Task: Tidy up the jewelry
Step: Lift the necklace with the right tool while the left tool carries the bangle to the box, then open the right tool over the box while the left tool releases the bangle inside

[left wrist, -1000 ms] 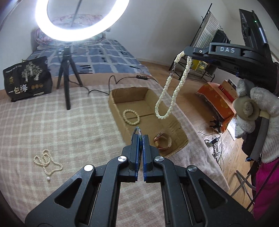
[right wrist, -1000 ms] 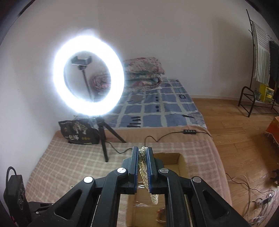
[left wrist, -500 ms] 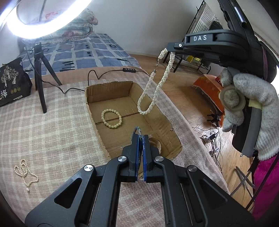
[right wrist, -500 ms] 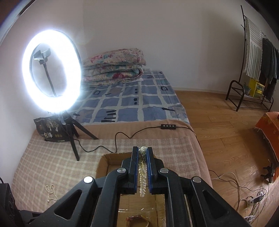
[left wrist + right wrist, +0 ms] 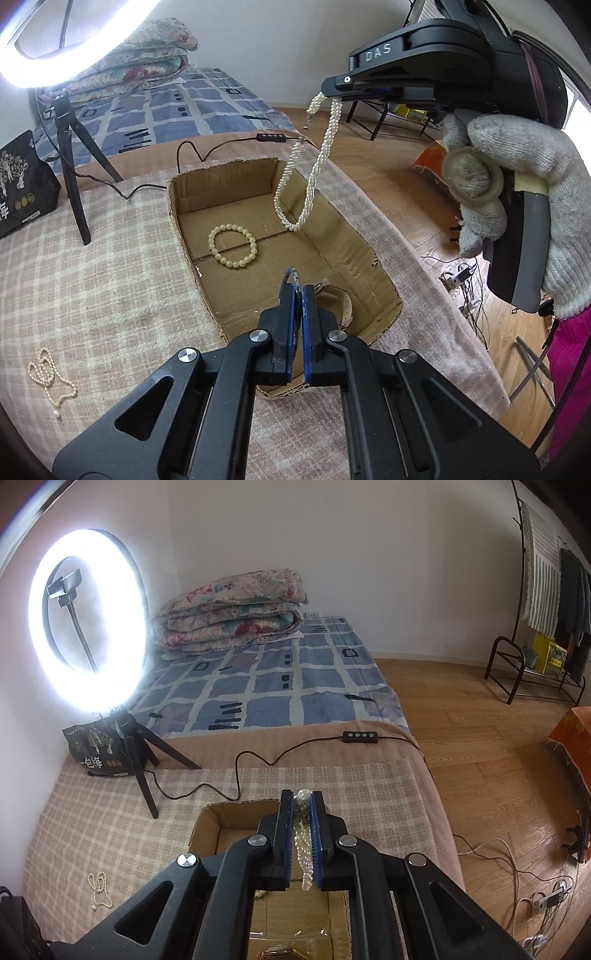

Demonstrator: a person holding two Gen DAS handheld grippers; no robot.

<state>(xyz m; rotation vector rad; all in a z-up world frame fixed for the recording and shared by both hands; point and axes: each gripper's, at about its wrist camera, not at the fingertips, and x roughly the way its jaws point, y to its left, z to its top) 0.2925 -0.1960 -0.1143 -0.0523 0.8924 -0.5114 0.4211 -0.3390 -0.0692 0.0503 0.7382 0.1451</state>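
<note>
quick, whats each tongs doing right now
left tongs: closed, holding nothing
right tongs: closed on the twisted pearl necklace, dangling over the cardboard box

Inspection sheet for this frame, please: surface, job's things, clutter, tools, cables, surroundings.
Surface: plaid blanket on a bed; an open cardboard box stands on it.
Job's things: twisted pearl necklace hangs over the box; bead bracelet and a watch lie inside it; thin pearl strand lies on the blanket outside.
Clutter: black bag by the ring light tripod.
Tools: left tool shut, holding nothing; right tool shut on the necklace, held by a gloved hand.
Cables: light's cord crosses the bed; more wires on the floor.
Surroundings: folded quilt, clothes rack, wooden floor.
</note>
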